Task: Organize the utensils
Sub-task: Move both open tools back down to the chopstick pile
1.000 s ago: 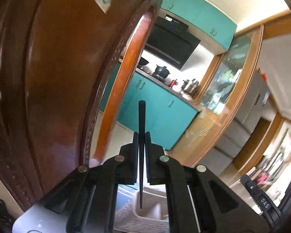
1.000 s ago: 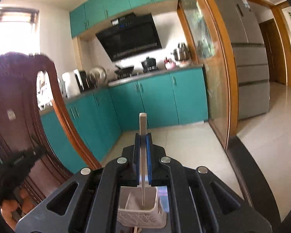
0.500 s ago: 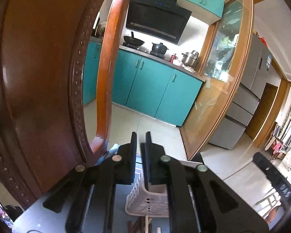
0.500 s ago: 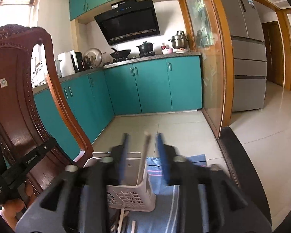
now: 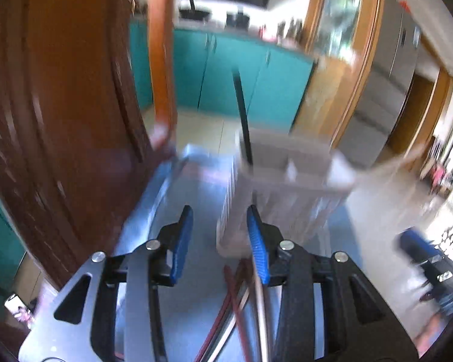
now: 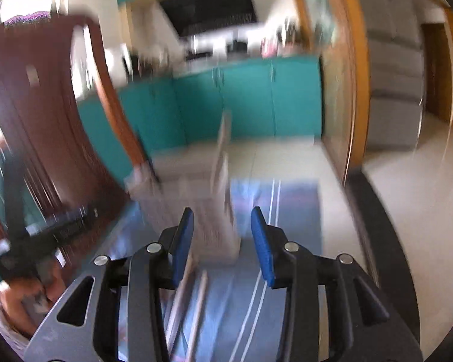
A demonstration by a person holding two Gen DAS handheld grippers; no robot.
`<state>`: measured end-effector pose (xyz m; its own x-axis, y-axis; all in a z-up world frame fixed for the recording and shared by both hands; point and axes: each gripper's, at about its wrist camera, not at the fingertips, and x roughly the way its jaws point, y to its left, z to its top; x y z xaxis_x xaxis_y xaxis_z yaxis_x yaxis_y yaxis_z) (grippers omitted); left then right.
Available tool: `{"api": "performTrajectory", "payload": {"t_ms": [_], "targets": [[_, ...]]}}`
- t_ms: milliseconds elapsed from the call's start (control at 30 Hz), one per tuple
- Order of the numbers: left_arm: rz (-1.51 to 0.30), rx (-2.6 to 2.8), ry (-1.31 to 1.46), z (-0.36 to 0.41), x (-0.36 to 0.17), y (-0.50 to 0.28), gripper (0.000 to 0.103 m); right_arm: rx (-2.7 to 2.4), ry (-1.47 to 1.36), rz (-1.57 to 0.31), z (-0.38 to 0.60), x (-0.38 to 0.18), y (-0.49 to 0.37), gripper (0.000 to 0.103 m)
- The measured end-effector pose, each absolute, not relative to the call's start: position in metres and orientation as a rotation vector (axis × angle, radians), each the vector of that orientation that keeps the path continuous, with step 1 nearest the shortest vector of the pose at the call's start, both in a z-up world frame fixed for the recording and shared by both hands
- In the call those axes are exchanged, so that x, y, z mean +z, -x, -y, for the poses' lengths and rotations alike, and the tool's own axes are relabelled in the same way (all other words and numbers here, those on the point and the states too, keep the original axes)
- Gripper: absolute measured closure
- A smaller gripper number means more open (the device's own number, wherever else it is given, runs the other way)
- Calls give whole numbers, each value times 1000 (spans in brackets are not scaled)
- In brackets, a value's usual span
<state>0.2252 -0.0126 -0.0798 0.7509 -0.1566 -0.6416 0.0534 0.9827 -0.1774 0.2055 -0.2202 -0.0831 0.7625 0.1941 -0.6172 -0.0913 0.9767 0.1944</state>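
Since a second ago both chopsticks have left my grippers and both views have tipped down toward the mat. My left gripper has just been opening — its blue pads stand apart with nothing between them; my right gripper is apart too, empty. The black chopstick stands near upright in the white basket, leaning slightly, top end up. The pale chopstick stands likewise in the basket's other end. More chopsticks lie on the blue mat, pointing roughly toward the basket. Everything is motion-blurred.
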Motion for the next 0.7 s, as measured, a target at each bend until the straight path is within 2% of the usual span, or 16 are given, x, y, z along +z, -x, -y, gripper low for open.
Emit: {"api": "performTrajectory", "payload": {"t_ms": [100,167,200,367,567,633,667,700], "targets": [[-859,-148,125,25,-114,-240,69,209,-184,-922,208,-138,-237,64],[-920,-158,127,29,-131,-249,72,214,-173,-1011,199,-160,-248,64],[-949,-156,130,30,-140,-254,75,202,-161,-1025,197,-165,-249,64],[-1051,-162,150,32,-168,-268,75,140,-136,-1022,199,-168,-250,64],[-1092,-173,165,30,-179,-277,75,88,-130,-1020,206,-168,-256,64],[-1084,-172,162,29,-179,-279,83,79,-131,-1019,216,-167,-256,64],[-1083,-174,160,30,-176,-286,93,74,-130,-1019,215,-166,-255,64],[-1084,-174,156,29,-174,-288,93,71,-130,-1019,215,-166,-253,64]]}}
